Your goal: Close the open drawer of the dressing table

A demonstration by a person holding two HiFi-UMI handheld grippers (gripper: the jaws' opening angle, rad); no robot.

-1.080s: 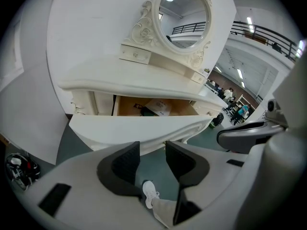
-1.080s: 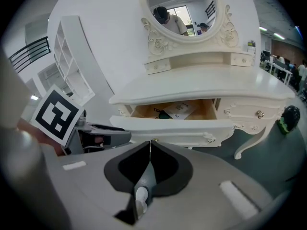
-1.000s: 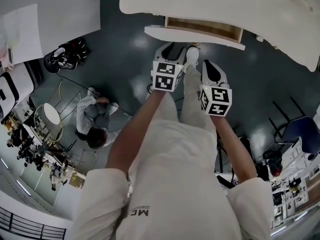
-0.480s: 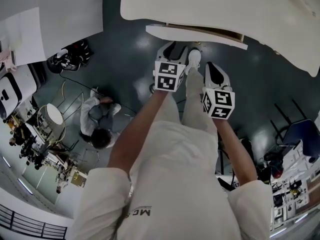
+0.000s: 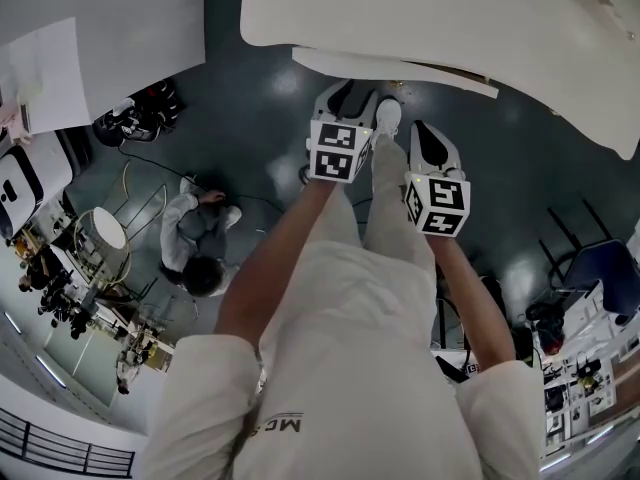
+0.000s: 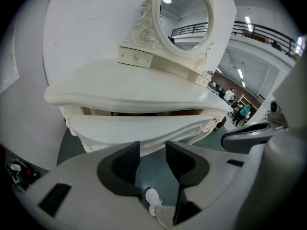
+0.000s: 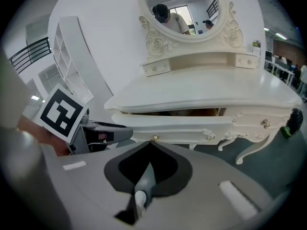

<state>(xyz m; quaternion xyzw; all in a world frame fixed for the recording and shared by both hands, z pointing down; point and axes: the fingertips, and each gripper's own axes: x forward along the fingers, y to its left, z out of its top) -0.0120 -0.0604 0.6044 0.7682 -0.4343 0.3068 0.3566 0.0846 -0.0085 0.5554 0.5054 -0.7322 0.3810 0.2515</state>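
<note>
- The drawer (image 6: 139,128) sits just under the front edge of the surface (image 6: 129,92), directly ahead of both tongs. In the head view its front pokes out a little past that edge.
- The left tongs (image 6: 152,150) are spread with nothing between them. Their tips show against the lower edge of the drawer front (whether they touch it I cannot tell).
- The right tongs (image 7: 149,145) are pressed together into one blunt point, aimed at the drawer front just below its knob (image 7: 154,138). Closed like this they probably serve as a pusher, since nothing here needs pinching.
- Both tongs slope downward side by side, one towards each half of the front, which should keep a push square so the drawer does not skew.
- The drawer is cream white like the rest of the piece, with a long, gently bowed front, carved scrolls at its ends and a small brass knob.
- A thin dark slit with a strip of wood shows between the drawer front and the surface, so I judge it almost shut but not yet fully home.
</note>
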